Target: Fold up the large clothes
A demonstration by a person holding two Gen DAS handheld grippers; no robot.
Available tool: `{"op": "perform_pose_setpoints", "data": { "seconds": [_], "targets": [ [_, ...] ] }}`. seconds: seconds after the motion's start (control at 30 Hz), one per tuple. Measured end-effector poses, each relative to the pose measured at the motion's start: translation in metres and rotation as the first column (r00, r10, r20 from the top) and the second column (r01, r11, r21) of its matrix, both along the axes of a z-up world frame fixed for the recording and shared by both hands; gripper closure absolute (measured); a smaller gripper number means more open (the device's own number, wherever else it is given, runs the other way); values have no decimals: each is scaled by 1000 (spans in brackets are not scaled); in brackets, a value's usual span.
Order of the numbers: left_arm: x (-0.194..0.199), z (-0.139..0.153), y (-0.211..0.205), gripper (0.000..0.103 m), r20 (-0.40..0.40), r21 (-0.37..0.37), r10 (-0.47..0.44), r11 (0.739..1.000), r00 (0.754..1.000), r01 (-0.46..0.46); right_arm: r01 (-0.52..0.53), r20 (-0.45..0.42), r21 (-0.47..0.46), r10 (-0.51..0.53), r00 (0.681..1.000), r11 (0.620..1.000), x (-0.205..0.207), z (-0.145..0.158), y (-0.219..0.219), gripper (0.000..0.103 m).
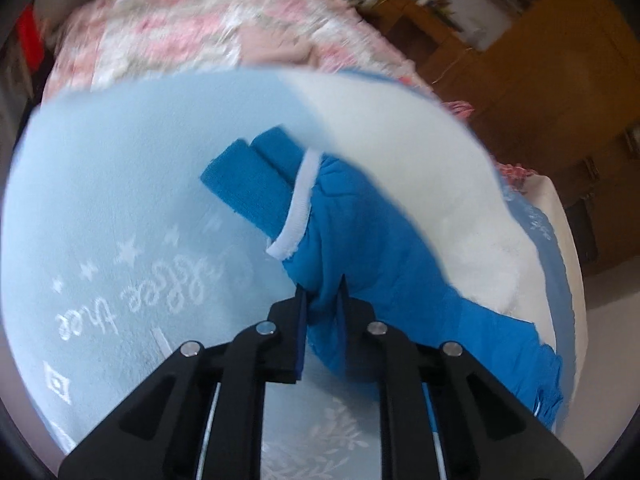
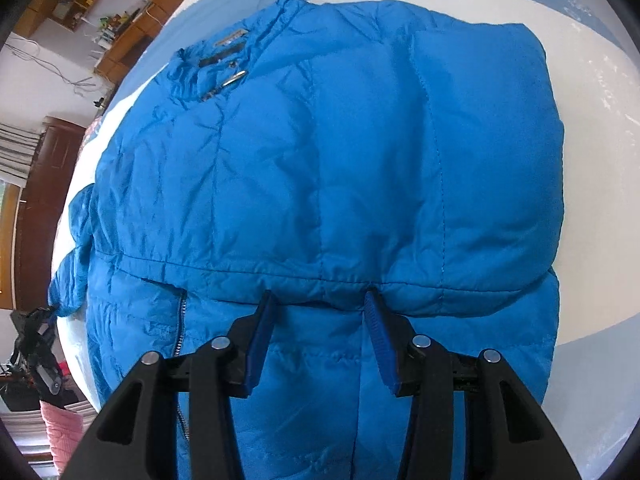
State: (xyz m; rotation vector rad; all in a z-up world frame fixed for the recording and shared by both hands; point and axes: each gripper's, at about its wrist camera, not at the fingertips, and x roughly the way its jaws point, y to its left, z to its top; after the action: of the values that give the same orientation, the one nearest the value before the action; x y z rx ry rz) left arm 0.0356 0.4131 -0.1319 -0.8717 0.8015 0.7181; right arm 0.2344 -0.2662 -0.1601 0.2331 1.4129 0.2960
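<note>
Black fingers of the left gripper (image 1: 322, 296) pinch a bunched sleeve (image 1: 340, 240) of the blue jacket (image 2: 320, 184), its ribbed cuff (image 1: 248, 184) lying on the pale blue bedspread (image 1: 120, 184). Behind it lies a pink quilt (image 1: 192, 28); wooden cupboards (image 1: 540, 80) stand right. Spread wide, the right gripper (image 2: 320, 300) rests on the jacket's waist seam, gripping nothing.

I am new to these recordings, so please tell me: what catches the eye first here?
The bright blue puffer jacket fills the right wrist view, spread on a pale blue bedspread, with the right gripper open at its waist seam. In the left wrist view, the left gripper pinches a sleeve near its ribbed cuff.
</note>
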Motion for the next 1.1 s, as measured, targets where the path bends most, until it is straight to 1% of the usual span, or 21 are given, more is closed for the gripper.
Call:
{"op": "perform_pose_setpoints", "data": {
  "seconds": [0.07, 0.13, 0.17, 0.2, 0.27, 0.3, 0.37, 0.47, 0.57, 0.6, 0.7, 0.77, 0.83, 0.87, 0.9, 0.97, 1.03, 1.07, 1.1],
  "targets": [
    [6, 25, -16, 93, 37, 66, -47, 997, 998, 45, -7, 35, 0, 7, 999, 1000, -5, 12, -1, 57],
    [18, 57, -42, 94, 71, 148, -120, 983, 990, 109, -17, 72, -4, 17, 997, 1000, -11, 26, -3, 57],
    [25, 71, -55, 94, 84, 183, -158, 973, 984, 141, -20, 89, -7, 21, 996, 1000, -15, 33, -4, 57],
    [34, 88, -73, 94, 97, 226, -208, 957, 973, 182, -22, 102, -9, 23, 994, 1000, -18, 39, -6, 57],
    [50, 112, -105, 95, 108, 289, -289, 925, 951, 248, -21, 118, -5, 21, 993, 1000, -21, 47, -9, 57],
    [58, 124, -126, 95, 113, 321, -336, 903, 935, 286, -18, 124, 3, 18, 992, 1000, -23, 52, -13, 56],
    [72, 139, -159, 95, 124, 358, -416, 866, 901, 350, -14, 131, 17, 11, 991, 1000, -28, 57, -17, 56],
    [101, 152, -216, 95, 125, 379, -542, 800, 831, 465, -8, 124, 45, 2, 992, 999, -36, 63, -24, 54],
    [125, 153, -259, 96, 106, 397, -631, 736, 769, 549, -7, 136, 51, 0, 991, 999, -49, 70, -32, 54],
    [134, 151, -277, 96, 96, 400, -663, 709, 742, 581, -4, 142, 47, -3, 990, 999, -54, 73, -36, 54],
    [158, 140, -324, 96, 84, 376, -733, 650, 675, 660, 4, 148, 50, -11, 989, 999, -62, 77, -43, 53],
    [172, 129, -348, 96, 76, 357, -766, 618, 638, 700, 6, 154, 42, -13, 988, 999, -67, 78, -47, 53],
    [184, 120, -375, 96, 61, 350, -796, 583, 603, 734, 10, 155, 30, -15, 988, 1000, -69, 76, -50, 53],
    [184, 116, -387, 96, 53, 349, -806, 568, 589, 746, 13, 154, 26, -16, 988, 1000, -69, 75, -51, 53],
    [190, 106, -401, 96, 36, 342, -821, 546, 570, 764, 16, 151, 24, -20, 988, 1000, -70, 73, -53, 53],
    [201, 90, -418, 96, 13, 319, -839, 519, 544, 793, 21, 148, 26, -24, 989, 999, -72, 71, -56, 53],
    [212, 69, -431, 96, -21, 283, -854, 493, 519, 823, 27, 147, 23, -31, 989, 999, -71, 70, -58, 53],
    [213, 60, -439, 95, -31, 267, -861, 482, 507, 835, 29, 146, 22, -32, 989, 999, -70, 68, -59, 53],
    [214, 51, -446, 95, -38, 248, -872, 465, 489, 850, 31, 143, 22, -34, 989, 999, -68, 67, -59, 53]
  ]
}}
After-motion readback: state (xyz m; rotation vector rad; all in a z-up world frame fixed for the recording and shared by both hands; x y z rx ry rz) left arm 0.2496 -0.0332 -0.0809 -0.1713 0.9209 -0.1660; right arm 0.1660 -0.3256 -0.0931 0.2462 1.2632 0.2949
